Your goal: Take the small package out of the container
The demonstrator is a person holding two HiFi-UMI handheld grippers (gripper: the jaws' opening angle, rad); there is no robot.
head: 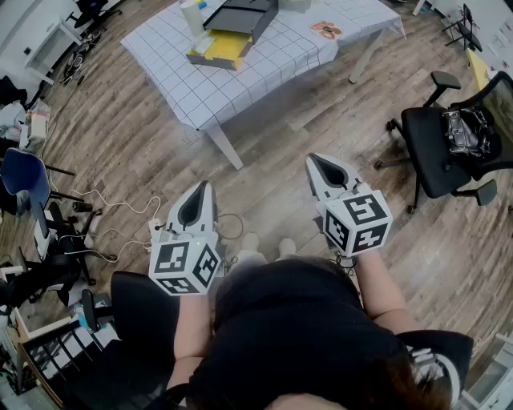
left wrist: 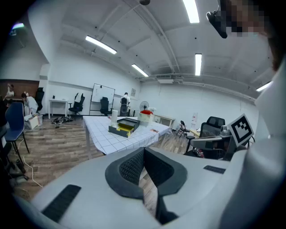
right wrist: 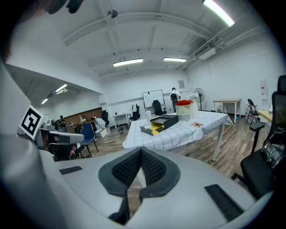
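I've got both grey hand-held grippers clenched on nothing. The left gripper [head: 203,190] and the right gripper [head: 313,162] each have their dark ribbed pads [left wrist: 130,169] pressed together. I hold them side by side before my body, over the wooden floor [head: 264,160], noses tipped slightly down toward the white grid-cloth table [head: 264,68]. On it, well apart from both, sits the open dark grey container [head: 240,16] with the yellow small package [head: 218,46] in it.
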